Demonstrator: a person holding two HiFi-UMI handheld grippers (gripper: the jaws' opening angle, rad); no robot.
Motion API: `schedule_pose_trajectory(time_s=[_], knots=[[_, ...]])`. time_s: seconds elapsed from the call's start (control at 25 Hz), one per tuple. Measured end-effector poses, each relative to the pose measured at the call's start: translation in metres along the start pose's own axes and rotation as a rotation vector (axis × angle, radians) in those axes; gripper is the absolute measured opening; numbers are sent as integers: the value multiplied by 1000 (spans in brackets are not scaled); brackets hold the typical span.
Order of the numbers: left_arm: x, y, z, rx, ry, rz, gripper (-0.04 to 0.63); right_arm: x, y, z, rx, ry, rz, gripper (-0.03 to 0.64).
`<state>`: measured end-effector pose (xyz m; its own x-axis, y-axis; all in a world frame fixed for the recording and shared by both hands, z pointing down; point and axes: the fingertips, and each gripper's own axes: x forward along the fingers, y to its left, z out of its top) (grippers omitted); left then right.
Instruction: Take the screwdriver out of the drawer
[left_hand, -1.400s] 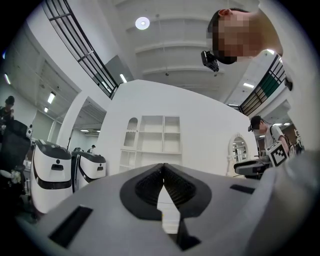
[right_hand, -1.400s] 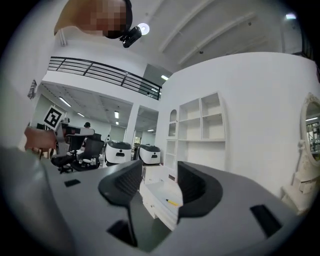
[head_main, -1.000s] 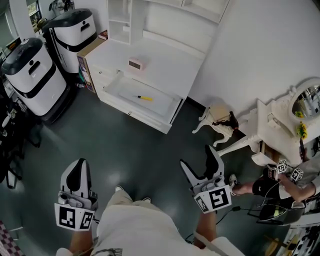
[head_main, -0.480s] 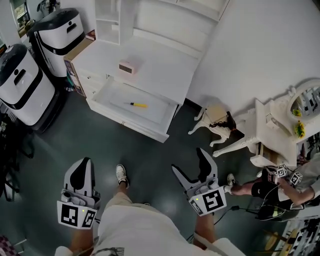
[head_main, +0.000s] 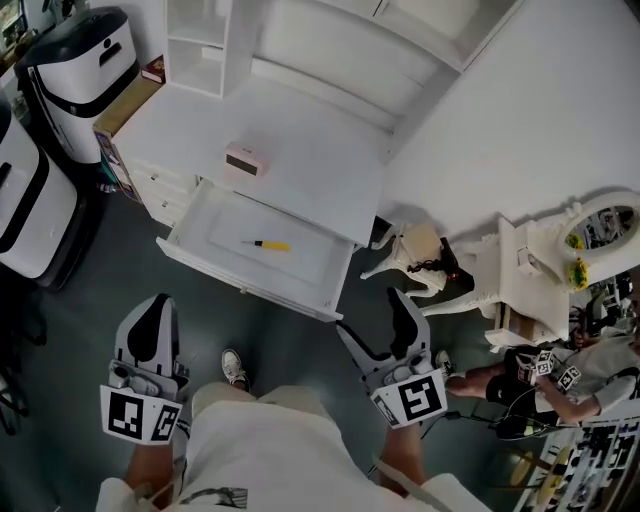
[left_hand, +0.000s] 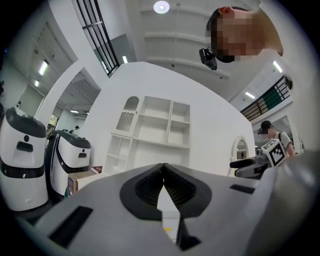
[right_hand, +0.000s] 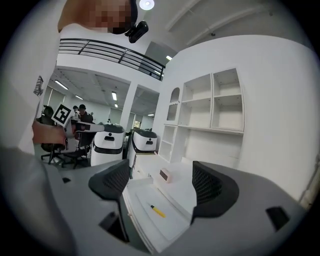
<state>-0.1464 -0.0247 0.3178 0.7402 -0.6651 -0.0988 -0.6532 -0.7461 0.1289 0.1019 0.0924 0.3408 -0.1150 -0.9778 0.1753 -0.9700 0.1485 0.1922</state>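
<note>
While the screwdriver (head_main: 268, 244), yellow-handled with a dark shaft, lies flat near the middle of the open drawer (head_main: 315, 270), neither tool touches it; the drawer is pulled out from under the white tabletop (head_main: 320, 150), on which a small pink box (head_main: 243, 160) sits just behind the drawer; white shelving (head_main: 195, 40) rises at the tabletop's far side. Both tools are held low over the dark floor (head_main: 290, 340), well apart from the drawer; the left tool (head_main: 155, 315) has its jaws pressed together with nothing between them, its black pads (left_hand: 145, 187) meeting at a seam; the right tool (head_main: 373, 325) has its jaws spread wide and empty, and in the right gripper view the screwdriver and drawer show through the gap, far beyond the jaws. Two white-and-black machines (head_main: 70, 60) stand left of the tabletop; a white dressing table with an oval mirror (head_main: 545, 265) stands to the right, another person (head_main: 590, 365) near it.
</note>
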Motion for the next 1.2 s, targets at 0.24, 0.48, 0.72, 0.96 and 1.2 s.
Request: schedule_pose_trajectory(time_s=[0.24,0.48,0.72,0.96,1.2], knots=[[51,34,-17,-43,32,-29,15,47,-15,-2,18,40,-28,390],[84,40,-23,-37,43,-15,15,84,-39,-18,22,63,3,390],[115,37,-15,-5,39,57,15,122,-70,-37,10,74,88,390],[128,38,-11,34,50,138,15,164,-82,-76,5,132,203,390],[117,43,-27,29,102,239,15,207,-70,-137,55,232,338,389]])
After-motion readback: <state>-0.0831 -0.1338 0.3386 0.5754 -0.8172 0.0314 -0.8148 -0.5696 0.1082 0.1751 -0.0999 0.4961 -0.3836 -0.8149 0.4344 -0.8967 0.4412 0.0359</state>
